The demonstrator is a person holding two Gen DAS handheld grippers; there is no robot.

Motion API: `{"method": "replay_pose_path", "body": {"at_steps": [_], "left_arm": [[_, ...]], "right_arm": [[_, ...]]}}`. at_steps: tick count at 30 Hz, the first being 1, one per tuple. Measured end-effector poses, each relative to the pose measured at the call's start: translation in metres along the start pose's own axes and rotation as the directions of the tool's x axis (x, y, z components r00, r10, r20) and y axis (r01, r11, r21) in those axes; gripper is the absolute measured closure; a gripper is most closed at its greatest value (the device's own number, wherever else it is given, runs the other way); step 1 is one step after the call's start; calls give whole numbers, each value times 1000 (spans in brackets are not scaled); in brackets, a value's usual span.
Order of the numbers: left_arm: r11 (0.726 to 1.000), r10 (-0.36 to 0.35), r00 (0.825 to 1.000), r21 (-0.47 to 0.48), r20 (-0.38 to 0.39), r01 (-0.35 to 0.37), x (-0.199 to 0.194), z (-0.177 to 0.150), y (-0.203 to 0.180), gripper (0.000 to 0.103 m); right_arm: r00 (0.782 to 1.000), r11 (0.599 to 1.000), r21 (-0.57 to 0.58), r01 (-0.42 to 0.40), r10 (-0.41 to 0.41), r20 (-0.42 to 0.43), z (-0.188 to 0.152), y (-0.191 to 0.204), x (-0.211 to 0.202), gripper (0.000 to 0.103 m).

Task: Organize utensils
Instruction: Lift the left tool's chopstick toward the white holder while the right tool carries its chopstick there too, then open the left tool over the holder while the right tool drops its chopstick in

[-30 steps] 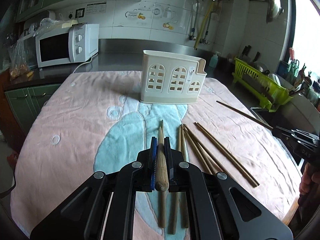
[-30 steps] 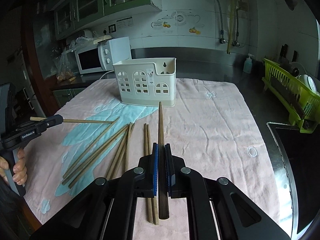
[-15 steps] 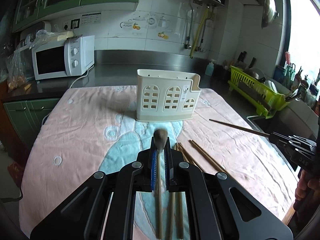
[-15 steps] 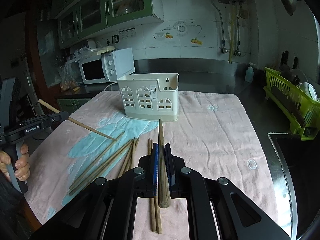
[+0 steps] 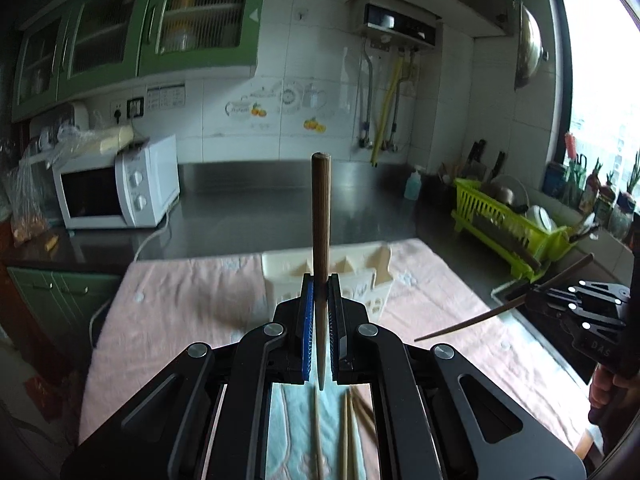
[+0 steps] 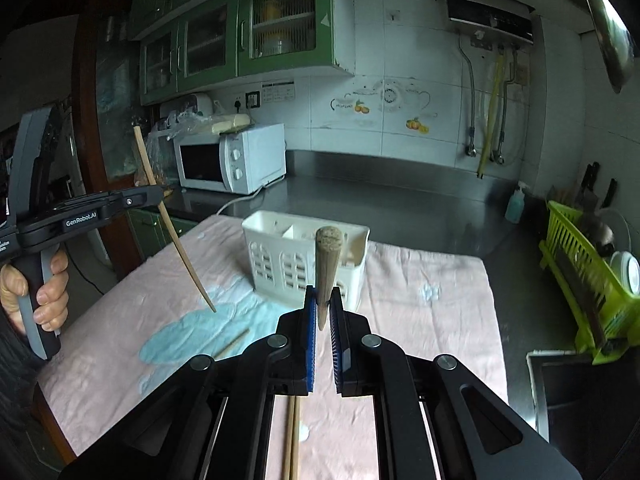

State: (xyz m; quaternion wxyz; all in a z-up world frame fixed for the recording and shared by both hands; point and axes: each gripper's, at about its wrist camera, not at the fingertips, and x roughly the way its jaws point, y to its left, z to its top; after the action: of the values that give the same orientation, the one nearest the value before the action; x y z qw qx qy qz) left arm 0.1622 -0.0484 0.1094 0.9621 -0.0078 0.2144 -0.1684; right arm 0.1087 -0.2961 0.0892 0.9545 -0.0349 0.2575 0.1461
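Observation:
My left gripper (image 5: 320, 284) is shut on a brown wooden chopstick (image 5: 321, 224) that stands upright, thick end up. It also shows in the right wrist view, where the left gripper (image 6: 158, 196) grips that chopstick (image 6: 176, 236) slanting down. My right gripper (image 6: 323, 300) is shut on a second chopstick (image 6: 327, 264), its thick end toward the camera. The right gripper (image 5: 532, 300) holds this chopstick (image 5: 480, 318) above the cloth at the right of the left wrist view. The cream utensil holder (image 6: 296, 264) stands ahead on the cloth. Several loose chopsticks (image 5: 348, 432) lie below the left gripper.
A pink and blue cloth (image 6: 432, 320) covers the table. A white microwave (image 6: 236, 160) sits on the back counter at the left. A green dish rack (image 6: 584, 284) stands to the right, beside a sink edge (image 6: 536, 376). A person's hand (image 6: 44, 292) grips the left handle.
Both grippers have risen off the cloth with a chopstick each. The left chopstick has swung from lying flat to standing upright, and the right one has tipped up toward the camera.

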Motion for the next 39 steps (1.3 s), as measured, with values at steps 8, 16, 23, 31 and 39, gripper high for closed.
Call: {"method": "replay_pose_path", "body": {"at_steps": [8,16,23,31,39], "left_arm": [[999,52,988,-16,148,-50,17,72,4,98],[994,110,988,-38,109,-107,80,82,19,98],[990,126,992,-70,20,-125,122,64,38,98],[988,121,992,-89,-37,-124,132,50,47,95],[991,108,994,-81,-18,-109,99,47,38,87]], "right_arm": [[1000,1000,-22,-5,5,27,68,-17,32,96],[999,999,-40,12,-13,-42,92,-22,91,96],[993,999,-30,13,-16,-117,81,-24,133,96],[989,999,-29,16,-20,-147,71,-23,152,94],[994,997,-49,56,-60,-93,68,-18,121,74]]}}
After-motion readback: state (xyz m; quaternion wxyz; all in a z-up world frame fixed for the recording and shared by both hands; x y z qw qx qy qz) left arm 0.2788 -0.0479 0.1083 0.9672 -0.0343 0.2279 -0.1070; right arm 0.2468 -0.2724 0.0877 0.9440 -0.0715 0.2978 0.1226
